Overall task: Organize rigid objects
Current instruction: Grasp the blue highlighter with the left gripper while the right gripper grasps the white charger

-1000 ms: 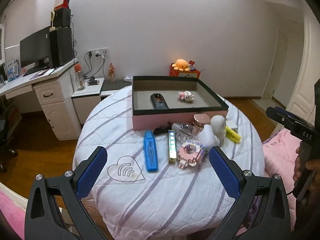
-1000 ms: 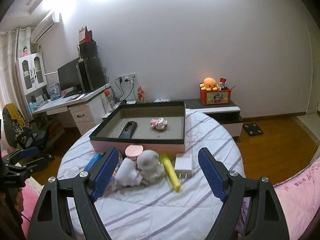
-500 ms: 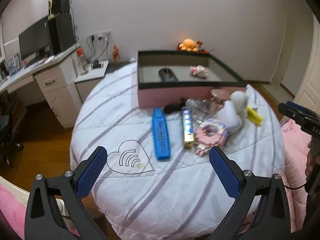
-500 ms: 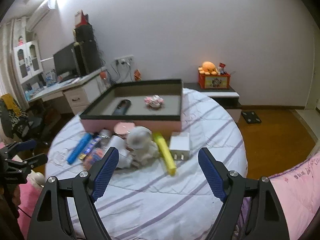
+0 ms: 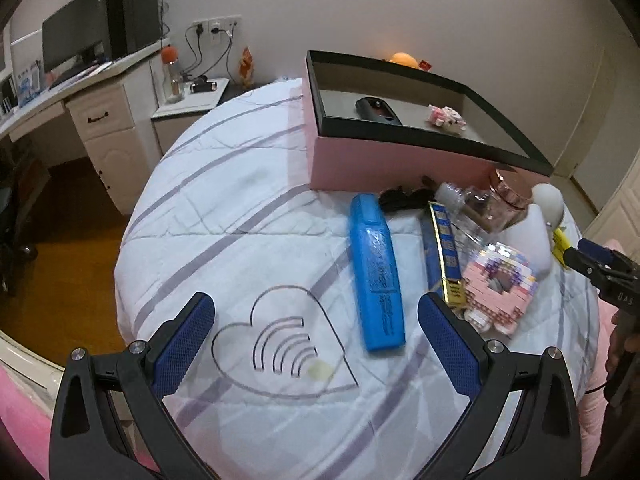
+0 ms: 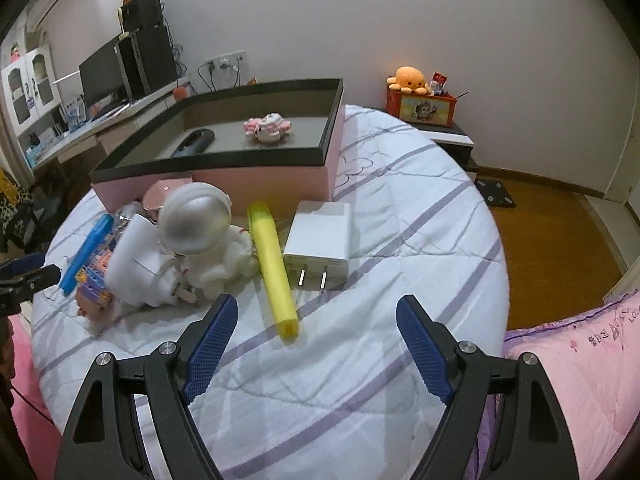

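Observation:
A pink box with a black rim [image 5: 400,160] [image 6: 248,176] stands on the round table and holds a black remote [image 5: 378,110] and a small pink toy [image 6: 266,128]. In front of it lie a blue highlighter [image 5: 376,272], a gold-edged blue bar [image 5: 446,252], a pink brick donut [image 5: 500,288], a yellow highlighter [image 6: 274,268], a white charger [image 6: 320,240] and a white astronaut figure [image 6: 200,236]. My left gripper [image 5: 316,344] is open above the heart mark, near the blue highlighter. My right gripper [image 6: 316,344] is open just short of the yellow highlighter and charger.
A heart-shaped mark [image 5: 280,352] is on the striped white cloth [image 6: 400,208]. A desk with a monitor [image 5: 76,48] stands at the left. A pink bed [image 6: 576,360] is at the right. A red box with an orange plush [image 6: 416,92] sits by the wall.
Both grippers have moved forward and down toward the table; the objects now look larger and closer. Both stay open and empty.

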Demonstrator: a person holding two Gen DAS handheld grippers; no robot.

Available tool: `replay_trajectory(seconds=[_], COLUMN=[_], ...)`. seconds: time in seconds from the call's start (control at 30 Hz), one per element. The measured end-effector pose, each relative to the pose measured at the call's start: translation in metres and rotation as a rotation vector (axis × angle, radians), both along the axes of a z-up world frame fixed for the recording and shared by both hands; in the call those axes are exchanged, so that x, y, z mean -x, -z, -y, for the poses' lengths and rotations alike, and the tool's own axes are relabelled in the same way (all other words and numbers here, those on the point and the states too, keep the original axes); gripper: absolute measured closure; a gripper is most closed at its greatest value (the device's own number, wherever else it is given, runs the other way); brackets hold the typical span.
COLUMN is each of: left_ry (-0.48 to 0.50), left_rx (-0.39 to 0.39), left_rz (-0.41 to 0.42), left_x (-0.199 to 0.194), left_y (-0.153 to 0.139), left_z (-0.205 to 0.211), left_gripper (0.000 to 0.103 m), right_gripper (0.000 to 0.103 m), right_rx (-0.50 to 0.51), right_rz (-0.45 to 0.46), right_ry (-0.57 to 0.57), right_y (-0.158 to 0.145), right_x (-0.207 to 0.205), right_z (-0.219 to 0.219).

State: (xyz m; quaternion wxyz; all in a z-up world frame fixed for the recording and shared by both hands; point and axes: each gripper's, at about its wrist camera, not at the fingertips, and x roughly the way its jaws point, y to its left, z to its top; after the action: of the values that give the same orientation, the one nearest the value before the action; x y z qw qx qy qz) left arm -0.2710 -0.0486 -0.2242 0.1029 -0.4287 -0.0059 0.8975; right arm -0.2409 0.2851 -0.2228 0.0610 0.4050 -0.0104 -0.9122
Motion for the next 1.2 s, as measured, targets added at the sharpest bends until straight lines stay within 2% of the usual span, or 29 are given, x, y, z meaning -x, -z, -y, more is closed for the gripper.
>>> replay_trajectory(seconds=[0.13, 0.33, 0.37, 0.4, 0.43, 0.47, 0.53, 0.63, 0.93, 1.03, 1.2], left_ry=[0.013, 0.053, 0.054, 0.066, 0.070, 0.068, 0.060, 0.067, 0.099, 0.104, 0.107], left_rx=[0.059, 0.101, 0.108, 0.116, 0.117, 0.101, 0.053, 0.032, 0.050, 0.060, 0.075], left_rz=[0.012, 0.009, 0.003, -0.007, -0.014, -0.017, -0.004, 0.000, 0.006, 0.010, 0.010], left_x=[0.011, 0.026, 0.028, 0.030, 0.031, 0.034, 0.037, 0.037, 0.026, 0.023, 0.026], left_y=[0.007, 0.008, 0.008, 0.007, 0.007, 0.007, 0.007, 0.007, 0.005, 0.005, 0.006], left_z=[-0.011, -0.027, -0.029, -0.032, -0.034, -0.033, -0.028, -0.024, -0.022, -0.022, -0.025], left_gripper=[0.005, 0.028, 0.038, 0.054, 0.062, 0.074, 0.076, 0.076, 0.077, 0.077, 0.076], right_gripper=[0.020, 0.020, 0.020, 0.020, 0.020, 0.020, 0.020, 0.020, 0.020, 0.020, 0.020], right_rx=[0.007, 0.027, 0.035, 0.039, 0.033, 0.026, 0.007, -0.029, -0.050, -0.081, -0.052], right_rz=[0.013, -0.011, -0.018, -0.031, -0.039, -0.044, -0.036, -0.023, 0.010, 0.023, 0.035], right_ry=[-0.009, -0.006, -0.002, 0.012, 0.032, 0.046, 0.068, 0.106, 0.026, 0.045, 0.052], right_y=[0.002, -0.006, -0.008, -0.010, -0.012, -0.013, -0.012, -0.008, -0.002, 0.003, 0.007], right_x=[0.006, 0.011, 0.012, 0.012, 0.013, 0.014, 0.019, 0.025, 0.040, 0.046, 0.060], right_z=[0.001, -0.002, -0.004, -0.007, -0.010, -0.012, -0.017, -0.022, -0.006, -0.001, -0.004])
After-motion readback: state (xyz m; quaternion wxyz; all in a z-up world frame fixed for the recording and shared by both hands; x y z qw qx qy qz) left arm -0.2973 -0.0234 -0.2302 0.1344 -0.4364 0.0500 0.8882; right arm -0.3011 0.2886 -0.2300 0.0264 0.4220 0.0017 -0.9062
